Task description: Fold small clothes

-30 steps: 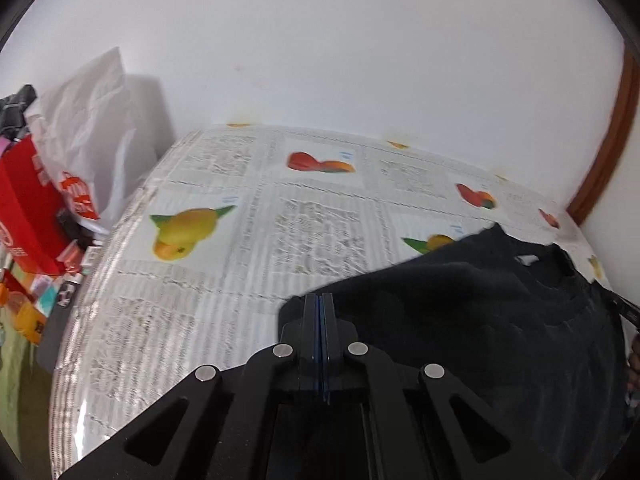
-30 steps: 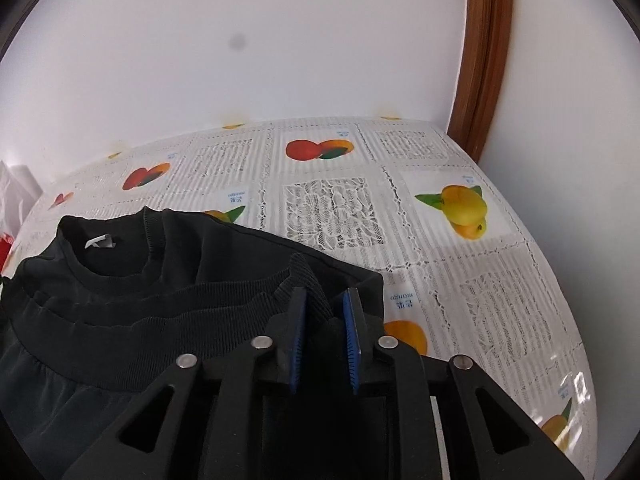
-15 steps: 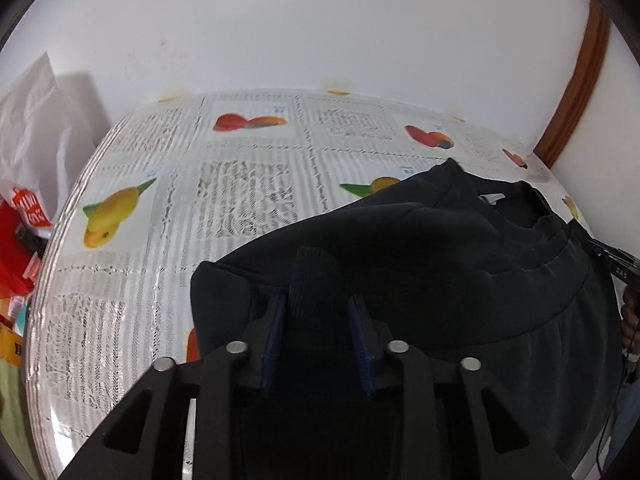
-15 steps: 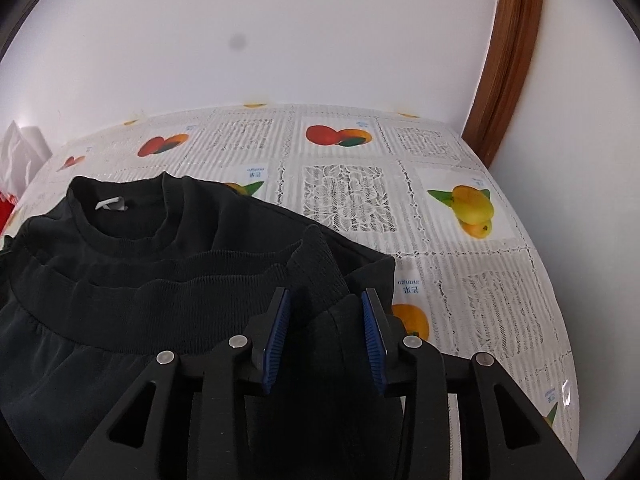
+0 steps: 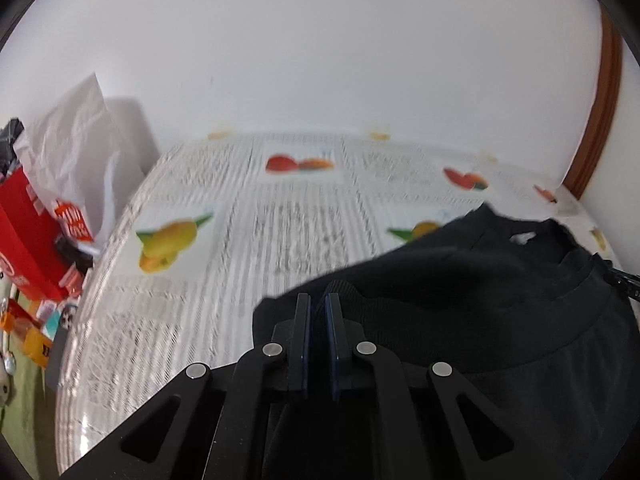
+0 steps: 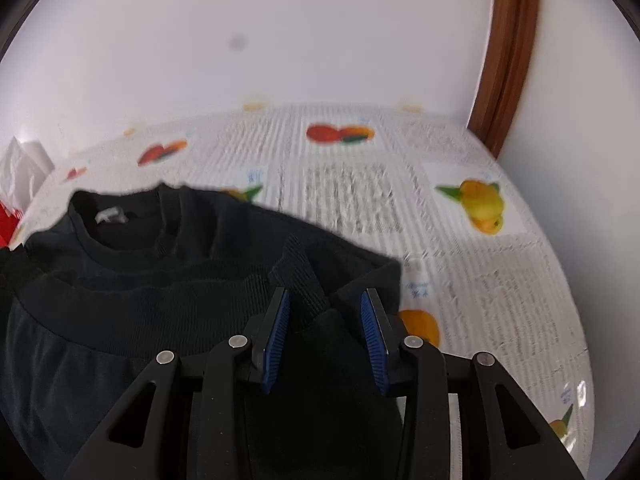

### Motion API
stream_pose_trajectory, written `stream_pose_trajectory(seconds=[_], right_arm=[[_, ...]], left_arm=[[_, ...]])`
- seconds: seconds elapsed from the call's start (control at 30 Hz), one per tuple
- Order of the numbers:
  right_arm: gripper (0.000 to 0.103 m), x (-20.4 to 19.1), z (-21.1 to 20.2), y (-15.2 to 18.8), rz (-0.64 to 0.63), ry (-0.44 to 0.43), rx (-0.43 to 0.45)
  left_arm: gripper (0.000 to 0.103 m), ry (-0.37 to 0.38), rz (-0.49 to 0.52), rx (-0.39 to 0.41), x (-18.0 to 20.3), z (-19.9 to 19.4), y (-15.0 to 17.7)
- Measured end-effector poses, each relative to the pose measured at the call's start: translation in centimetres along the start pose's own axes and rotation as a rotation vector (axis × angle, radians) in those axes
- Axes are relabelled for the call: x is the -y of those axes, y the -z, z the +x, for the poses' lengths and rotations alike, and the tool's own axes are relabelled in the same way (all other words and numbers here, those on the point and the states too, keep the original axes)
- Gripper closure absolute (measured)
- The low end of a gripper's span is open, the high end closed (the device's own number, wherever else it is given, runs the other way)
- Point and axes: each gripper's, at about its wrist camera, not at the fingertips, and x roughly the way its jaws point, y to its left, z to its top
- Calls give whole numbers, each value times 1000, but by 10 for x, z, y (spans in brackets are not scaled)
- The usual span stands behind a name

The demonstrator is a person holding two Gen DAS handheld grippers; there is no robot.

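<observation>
A black sweatshirt (image 5: 480, 296) lies on the table with its collar and white label toward the wall; it also shows in the right wrist view (image 6: 152, 280). My left gripper (image 5: 318, 304) is nearly closed, with a ribbed cuff of the sweatshirt pinched between its blue pads. My right gripper (image 6: 326, 300) is open, its jaws wide apart on either side of the ribbed cuff (image 6: 304, 280) on the sweatshirt's right side.
The table has a fruit-print lace tablecloth (image 5: 288, 224). A white plastic bag (image 5: 80, 152) and red boxes (image 5: 28, 224) stand off the table's left edge. A white wall runs behind, with a brown wooden frame (image 6: 504, 60) at the right corner.
The left gripper was shut, opened over the sleeve, and has now closed on the cuff. The right gripper has opened wider around the other cuff. Both views are blurred by motion.
</observation>
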Motion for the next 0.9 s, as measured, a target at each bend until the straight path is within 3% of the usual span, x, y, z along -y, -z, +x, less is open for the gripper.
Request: stream_pose_trajectory(seconds=[0.03,0.1,0.2,0.3,0.37,0.6,0.9], right_arm=[[85,-1,2,1,-4,-16,-4],[91,-2,-5,1,-17,-37,36],[92,3,-21,0,7,-49,125],[91,9,-7,-2,35,-26,63],[89,8,3,0,39,-13,16],[74,5,-33,12,13,41,20],[61,19,-81,73,45,76,0]], left_arm=[[95,4,-16,-9,-2,3,0],[95,18,-38,-16,-5,4,-2],[95,18,-29,-12,-3,3,-3],[95,12,0,-28,5,7,-4],[94,2,11,-45,8,10,-5],[88,20,8,-70,8,-8,5],[66,46,32,-53,12,-58,38]])
